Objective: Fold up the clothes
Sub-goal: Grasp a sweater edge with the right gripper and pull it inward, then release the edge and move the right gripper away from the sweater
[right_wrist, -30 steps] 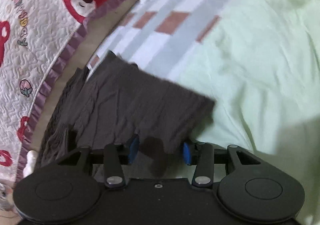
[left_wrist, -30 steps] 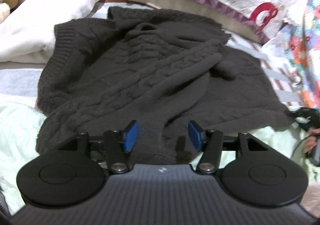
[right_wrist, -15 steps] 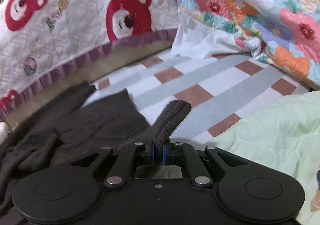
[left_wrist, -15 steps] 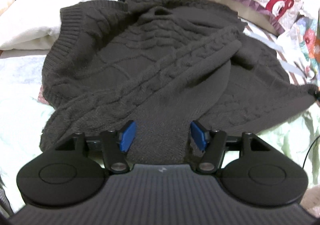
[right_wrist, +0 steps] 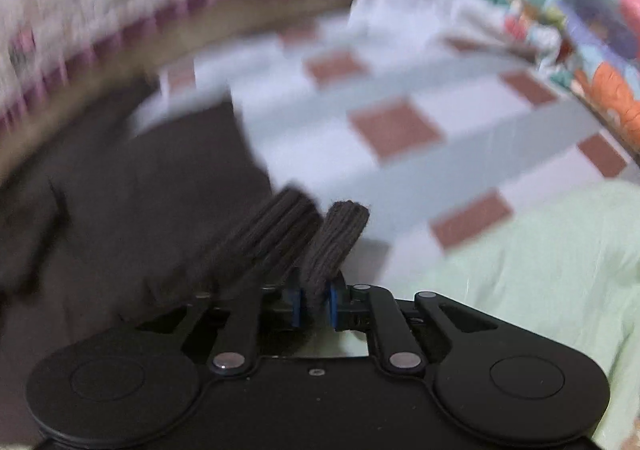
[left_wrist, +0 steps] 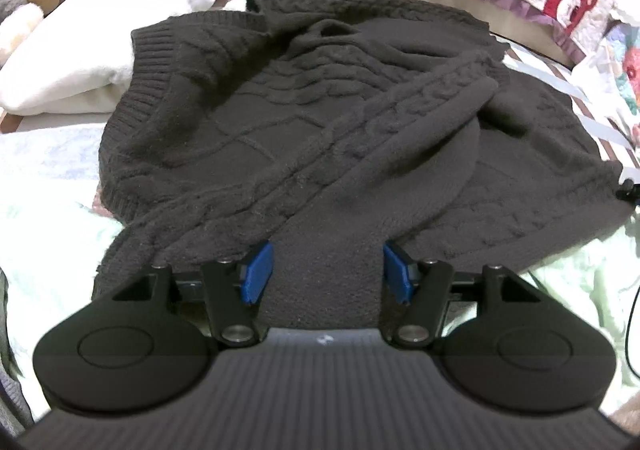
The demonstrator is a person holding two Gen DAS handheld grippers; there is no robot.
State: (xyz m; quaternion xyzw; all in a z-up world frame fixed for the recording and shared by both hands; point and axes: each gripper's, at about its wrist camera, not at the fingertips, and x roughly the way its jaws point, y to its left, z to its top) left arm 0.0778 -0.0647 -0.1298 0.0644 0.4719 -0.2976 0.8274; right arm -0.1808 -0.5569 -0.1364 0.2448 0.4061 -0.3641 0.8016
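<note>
Now the left gripper [left_wrist: 326, 274] gapes wide, sweater [left_wrist: 304, 122] spread just ahead, nearer than a second ago. Right gripper [right_wrist: 314, 302] stays clamped on the sweater's ribbed edge [right_wrist: 336, 238], lifted; checked sheet [right_wrist: 400, 122] beyond. No legible writing.

Bed [right_wrist: 472, 138] is the support surface: I see a checked sheet, white and grey bands with brown squares. Pale green blanket [right_wrist: 540, 250] lies on it at the near side, in both views. Dark grey cable-knit sweater [left_wrist: 304, 138] lies spread on the bed, one sleeve folded diagonally across the body, its near edge over the green blanket. White pillow [left_wrist: 120, 38] sits at the sweater's far left, touching it. Floral quilt [right_wrist: 580, 30] is bunched at the right edge. Right view is motion-blurred.
</note>
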